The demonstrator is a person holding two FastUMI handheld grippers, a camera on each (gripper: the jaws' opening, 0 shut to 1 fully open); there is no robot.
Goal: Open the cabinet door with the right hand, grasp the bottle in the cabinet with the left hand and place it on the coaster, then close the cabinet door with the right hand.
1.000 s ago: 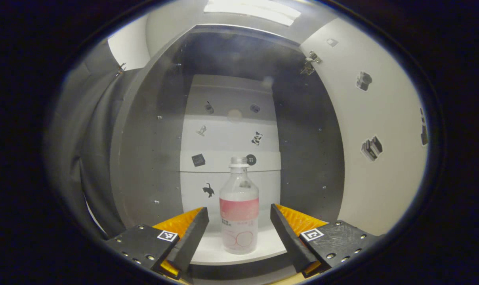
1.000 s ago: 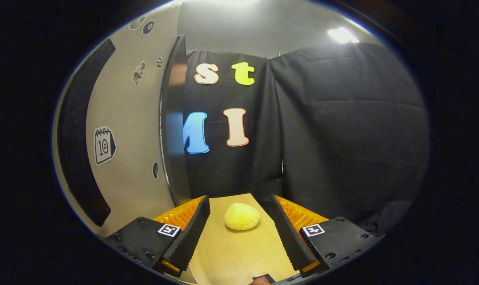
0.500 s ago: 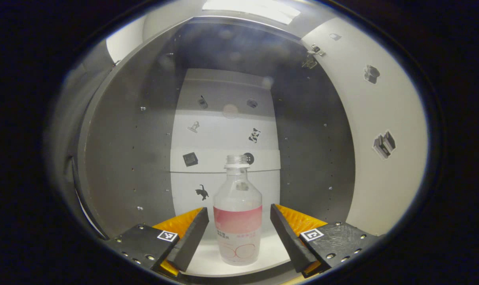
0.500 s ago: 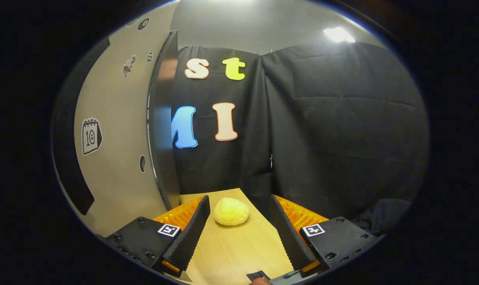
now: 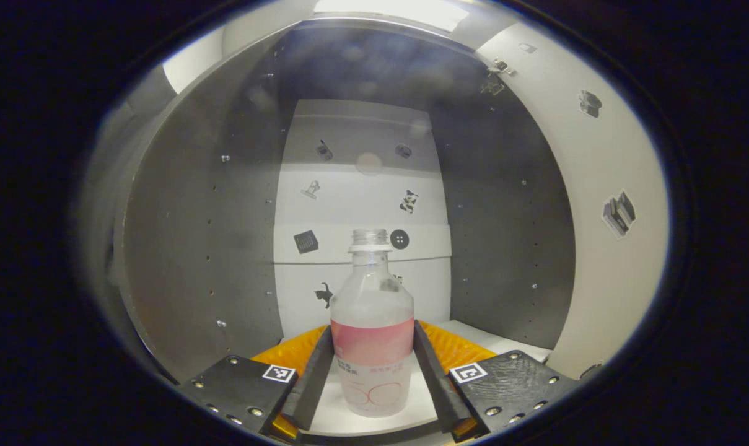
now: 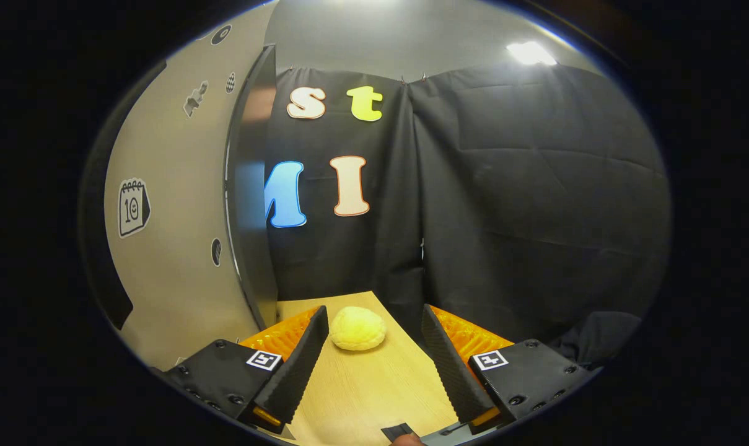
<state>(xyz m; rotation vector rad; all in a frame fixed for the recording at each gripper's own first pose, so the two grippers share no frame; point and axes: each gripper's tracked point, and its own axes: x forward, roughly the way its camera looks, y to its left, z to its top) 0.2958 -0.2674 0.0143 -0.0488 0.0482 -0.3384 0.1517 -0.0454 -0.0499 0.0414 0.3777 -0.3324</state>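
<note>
Frosted plastic bottle, pink label band, no cap seen, stands upright on the white cabinet shelf, in the left gripper view. Left gripper now has both fingers against the bottle's sides at label height; half a second ago they stood wide apart with clear gaps either side. Clenched on the bottle, which is not lifted: its base sits on the shelf. Bottle looms larger than one second ago, so the gripper has gone deeper into the cabinet. Grey side walls with peg holes; white back panel carries small stickers. Open cabinet door to the right of the view, hinge near its top.

Right gripper view: right gripper hovers over the wooden counter, fingers spread wide, released, holding nothing. Yellow round coaster lies on the counter between and beyond the fingertips, near the foot of the door's outer face. Coaster sits slightly left of where it showed a second ago; view has shifted a little.
</note>
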